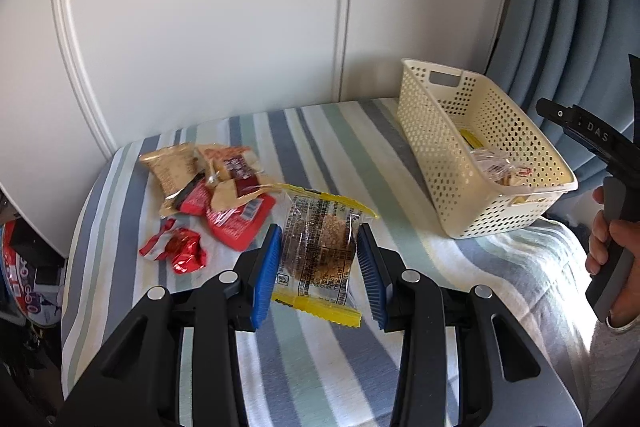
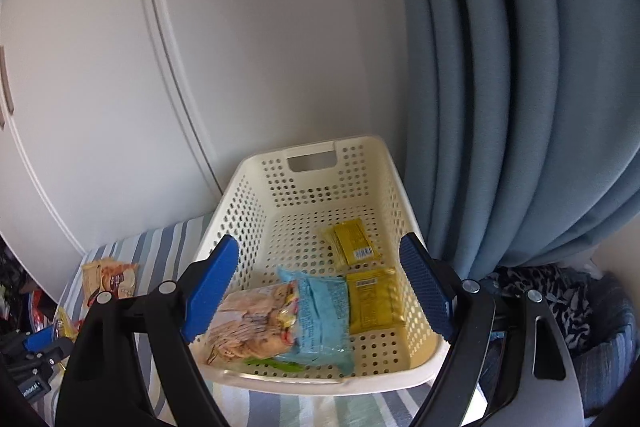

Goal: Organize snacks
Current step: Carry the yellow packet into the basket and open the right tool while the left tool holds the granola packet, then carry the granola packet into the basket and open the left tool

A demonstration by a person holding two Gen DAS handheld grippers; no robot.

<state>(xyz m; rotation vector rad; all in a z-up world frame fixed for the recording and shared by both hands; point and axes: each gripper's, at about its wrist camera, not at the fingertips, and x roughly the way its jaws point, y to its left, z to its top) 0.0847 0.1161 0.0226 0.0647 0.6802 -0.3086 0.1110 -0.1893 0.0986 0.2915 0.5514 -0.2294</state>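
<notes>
At lower centre of the left wrist view, the left gripper (image 1: 318, 271) straddles a clear yellow-edged cracker packet (image 1: 318, 253) on the striped cover, jaws wide, gripping nothing. Light, crinkly, slippery film with brittle contents: pinch mid-body gently. Right gripper (image 2: 318, 289), spread empty, hovers above the perforated basket (image 2: 244, 187).

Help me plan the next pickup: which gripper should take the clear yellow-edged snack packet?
Left. The left gripper is open astride the packet; the right gripper is open above the basket.
</notes>
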